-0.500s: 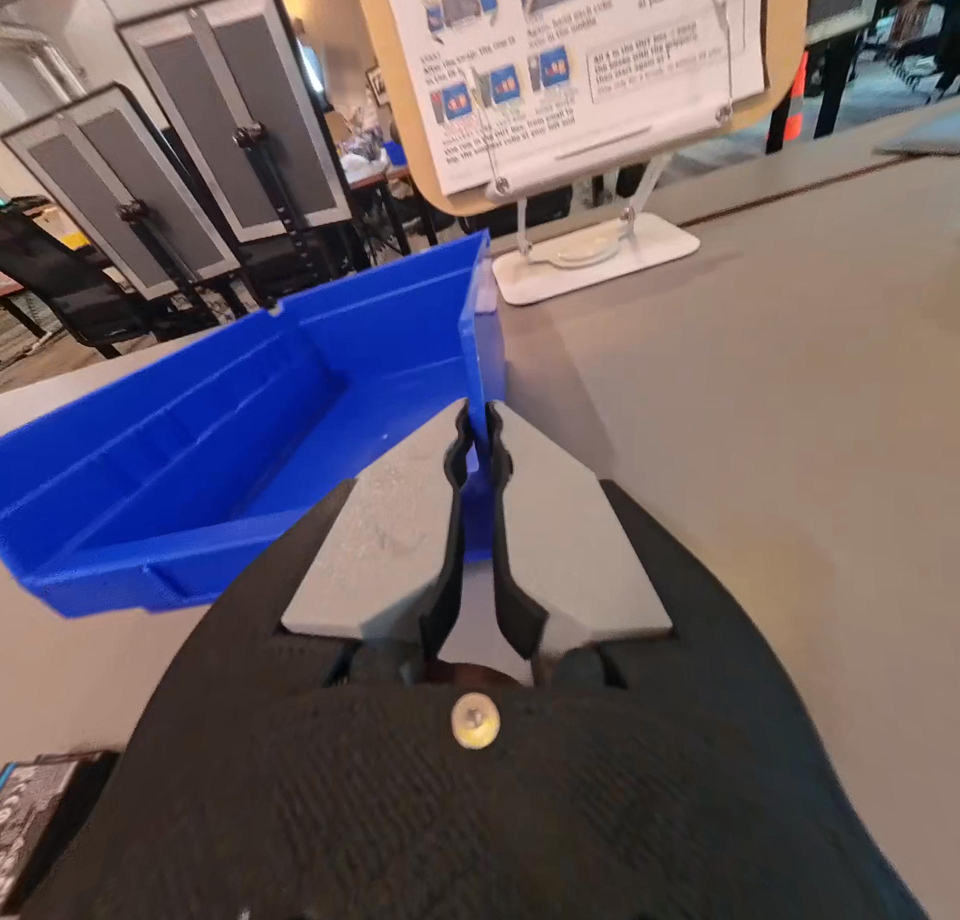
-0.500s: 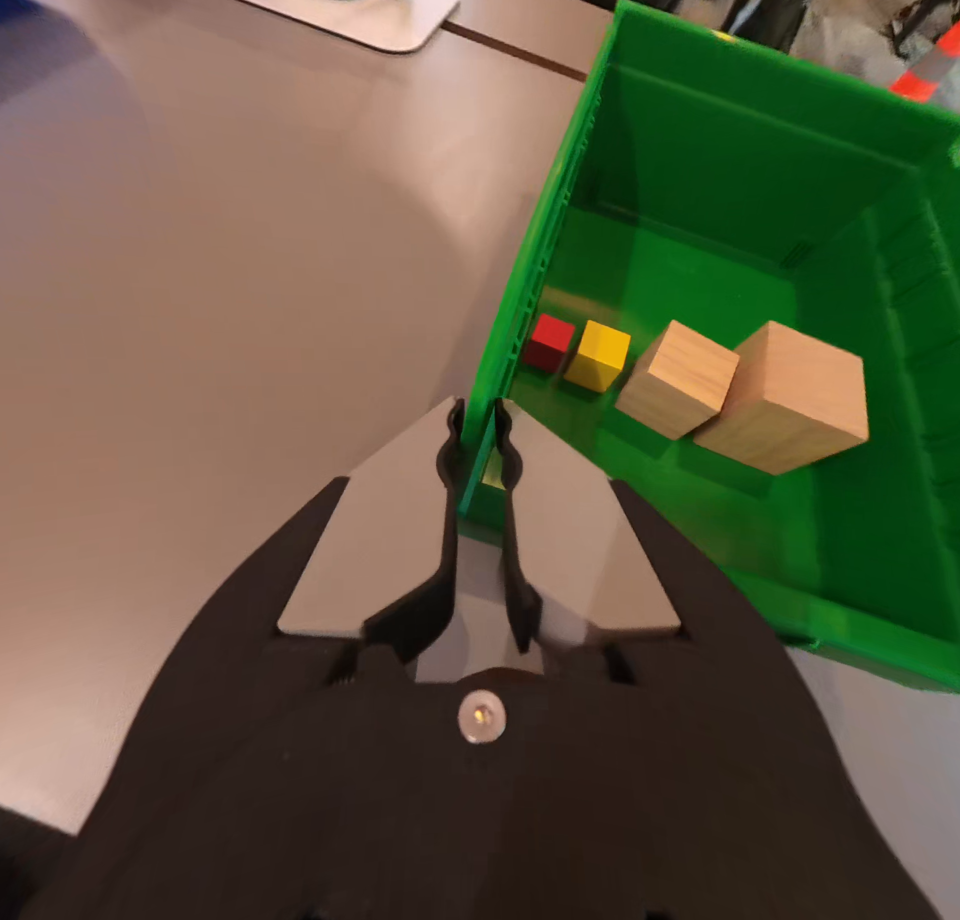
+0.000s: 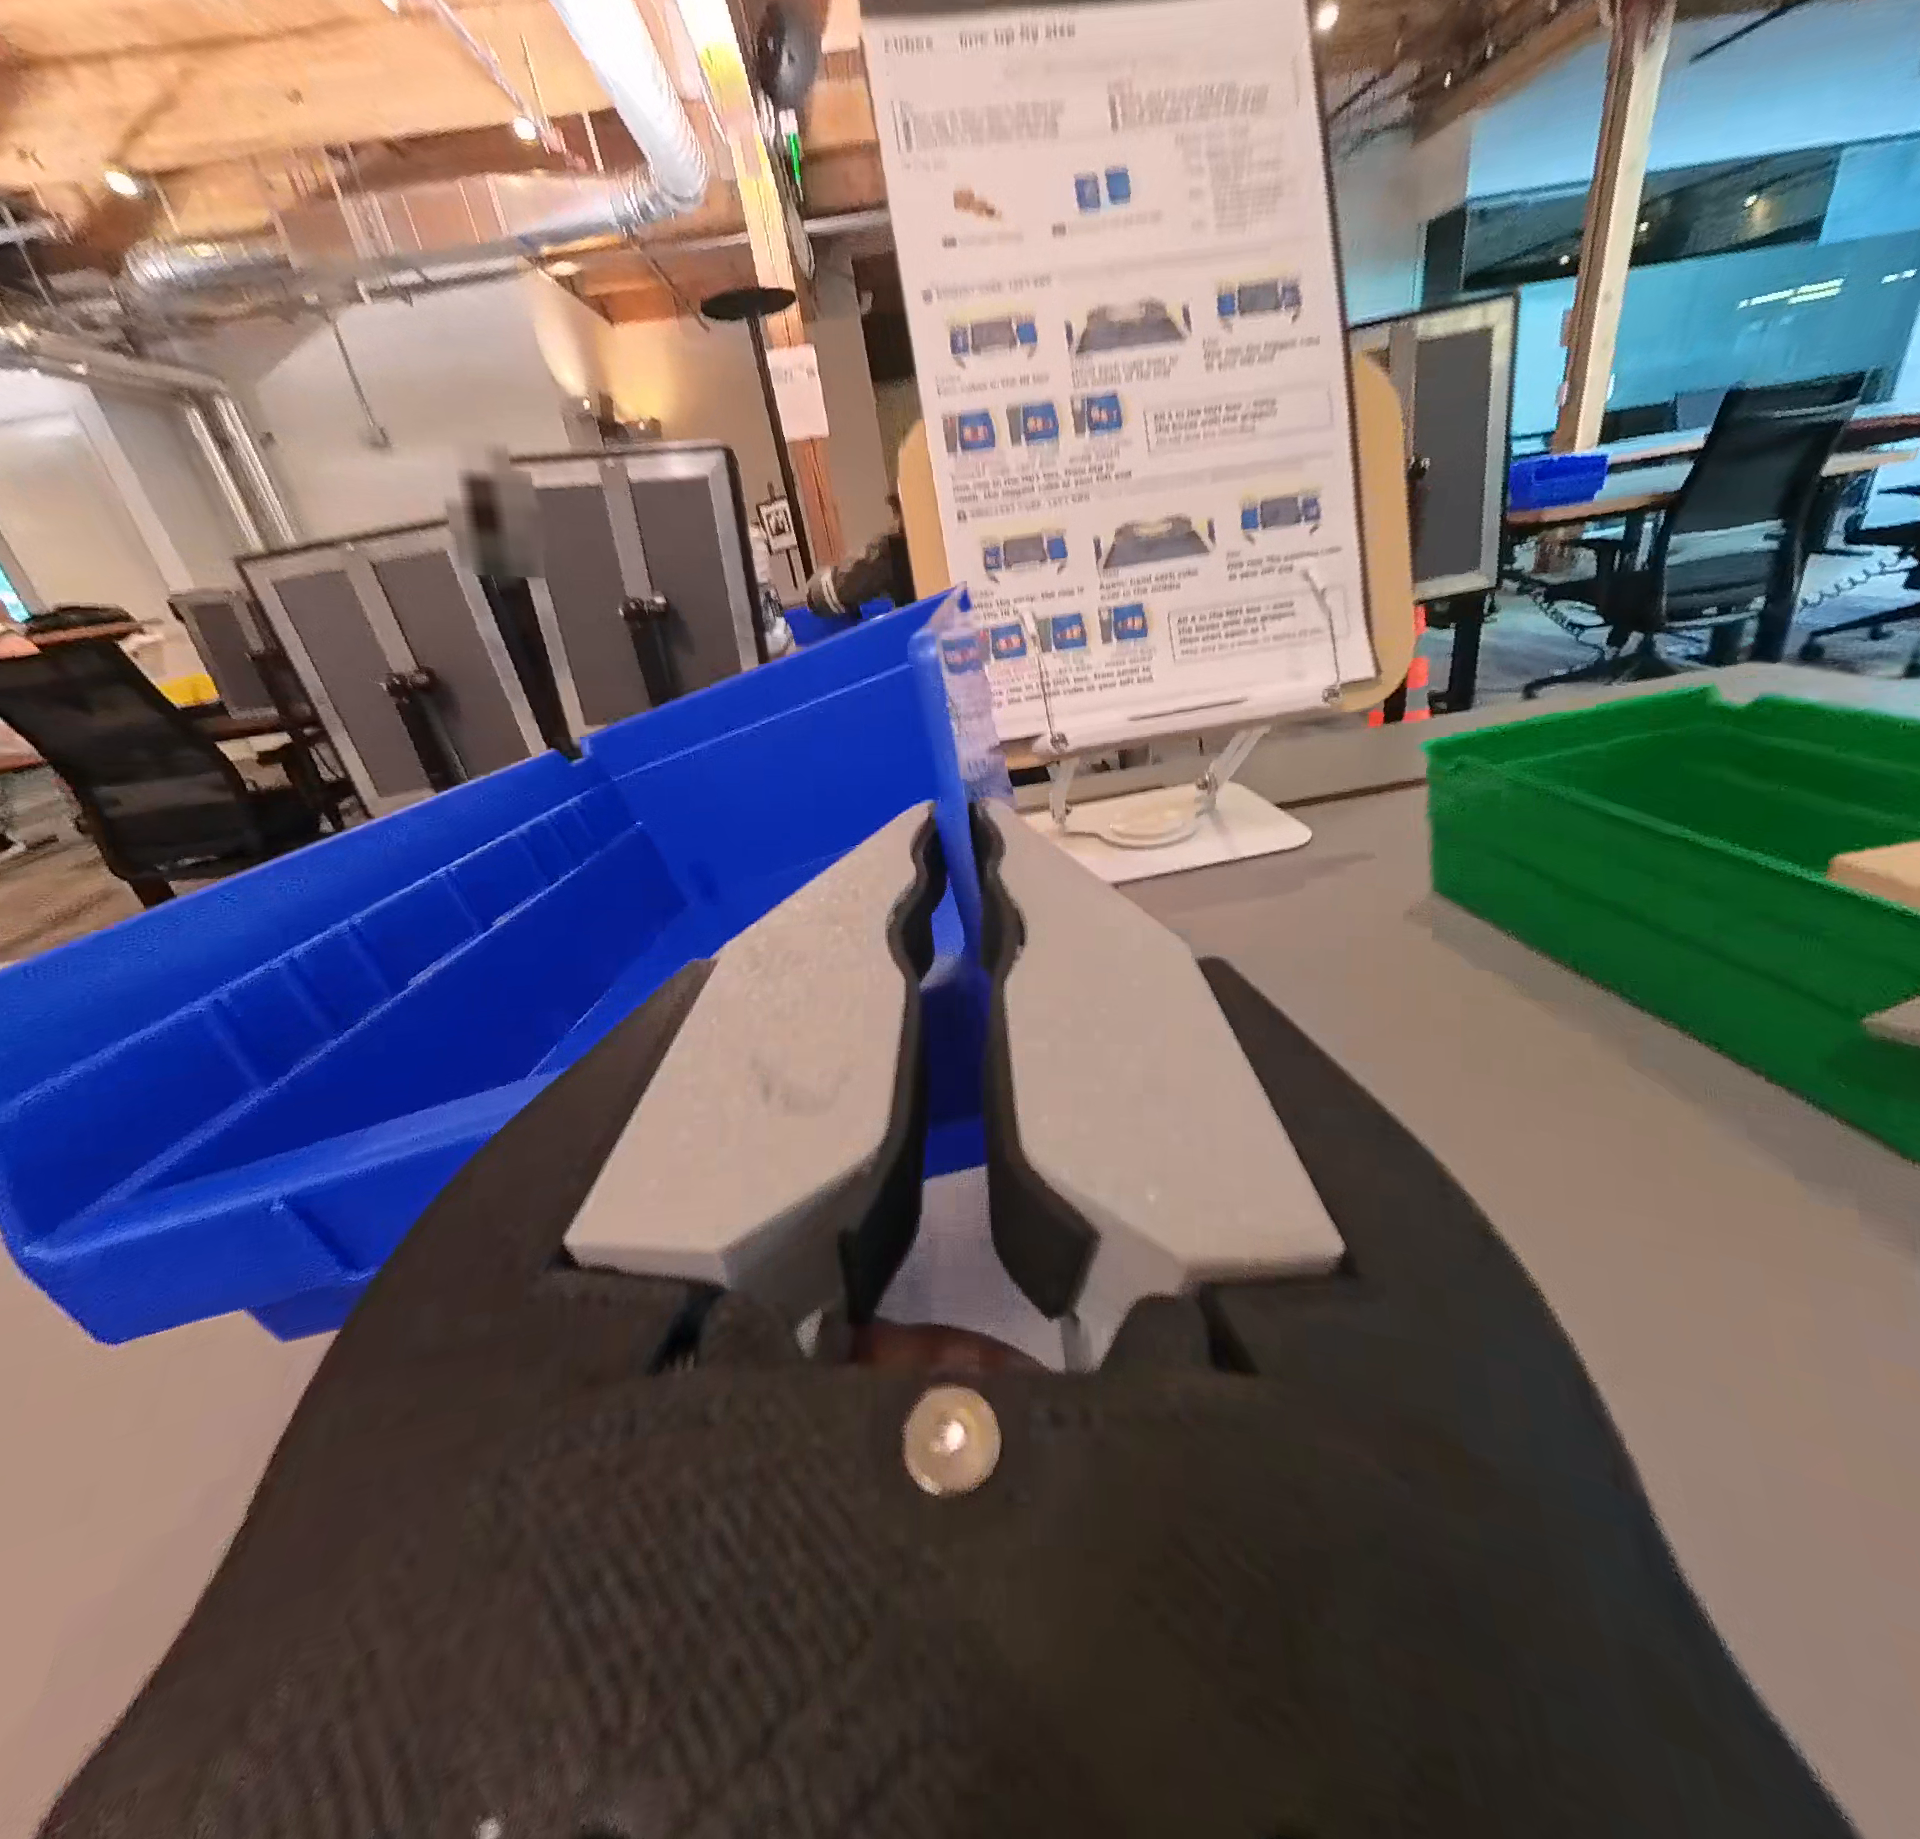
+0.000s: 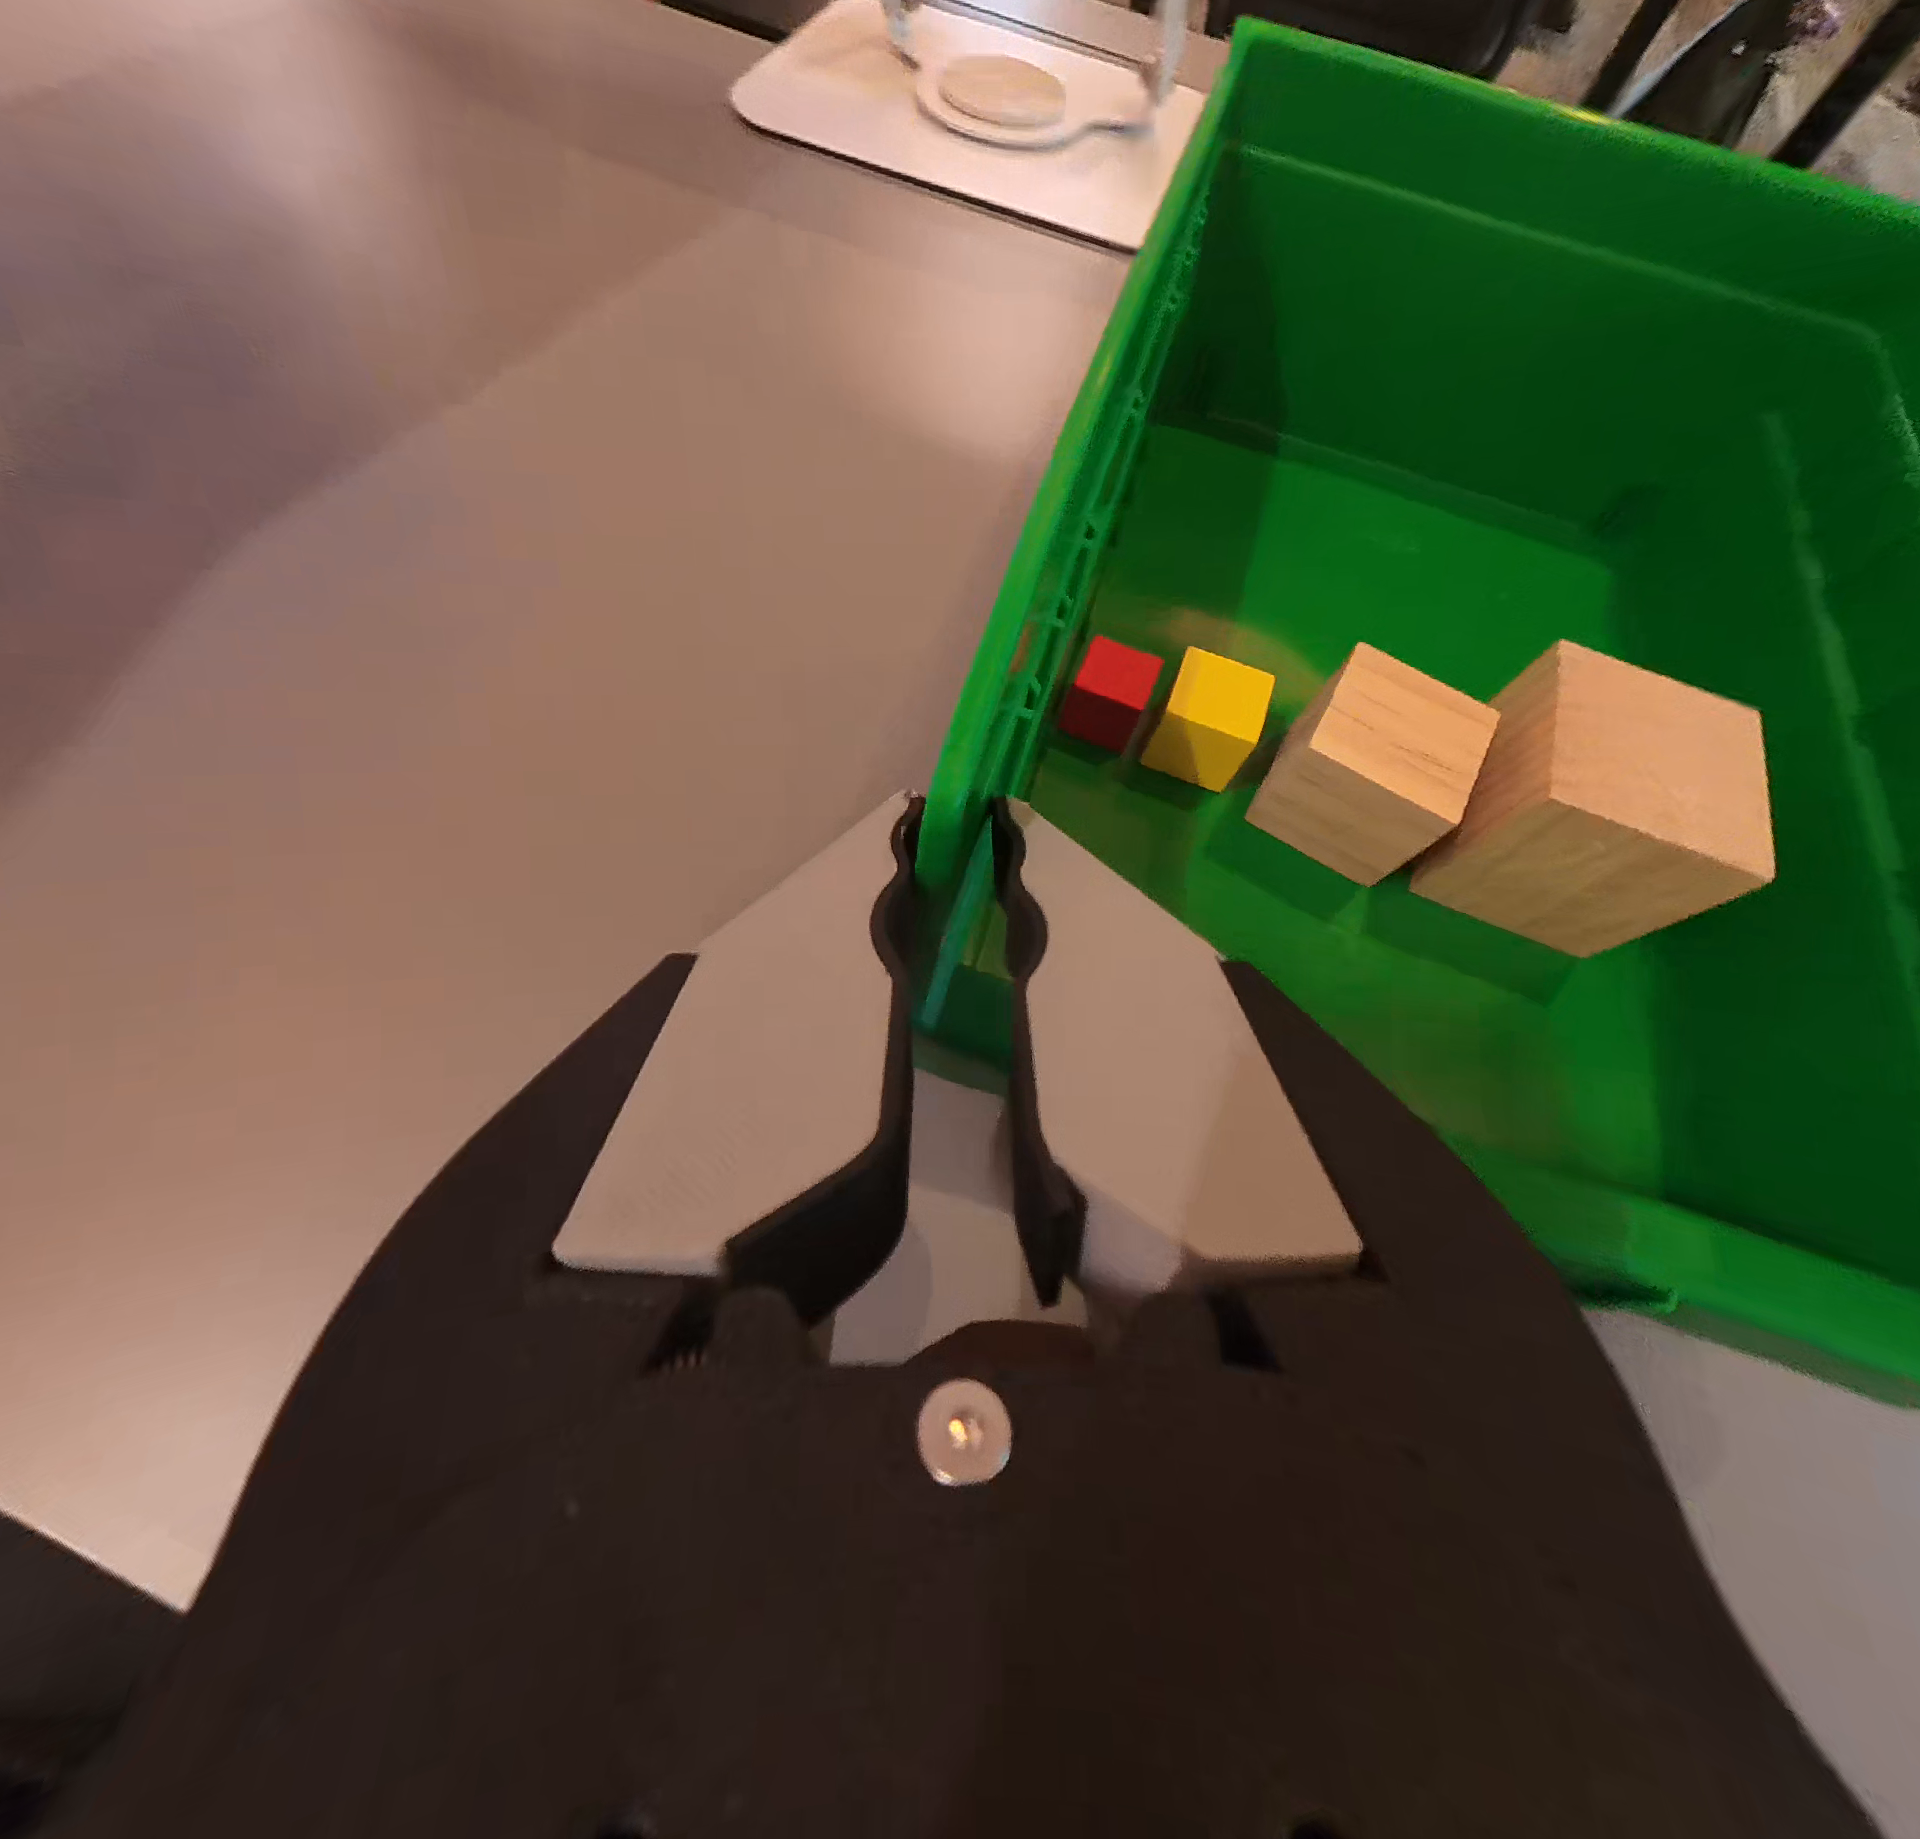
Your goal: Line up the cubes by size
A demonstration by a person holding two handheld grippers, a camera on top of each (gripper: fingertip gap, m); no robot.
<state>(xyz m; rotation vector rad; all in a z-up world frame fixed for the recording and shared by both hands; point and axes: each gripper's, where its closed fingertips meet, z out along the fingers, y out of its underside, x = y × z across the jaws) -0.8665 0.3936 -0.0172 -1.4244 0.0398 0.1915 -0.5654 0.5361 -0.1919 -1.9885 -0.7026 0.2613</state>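
Note:
My right gripper (image 4: 954,833) is shut on the left wall of the green bin (image 4: 1455,262), near its front corner. Inside the bin several cubes stand in a row, small to large from left to right: a red cube (image 4: 1112,690), a yellow cube (image 4: 1210,714), a wooden cube (image 4: 1371,759) and a bigger wooden cube (image 4: 1600,797). My left gripper (image 3: 961,828) is shut on the right wall of the blue bin (image 3: 436,916), whose inside shows no cubes. The green bin also shows at the right in the left wrist view (image 3: 1662,844).
A white stand (image 3: 1174,833) holding an instruction sheet (image 3: 1112,355) is at the back of the grey table (image 3: 1558,1218), between the bins. Its base shows in the right wrist view (image 4: 966,116). Chairs and cabinets stand beyond the table.
The left wrist view has tilted up, with the blue bin still gripped. The right gripper keeps its hold on the green bin, and the stand's base has shifted right in its view.

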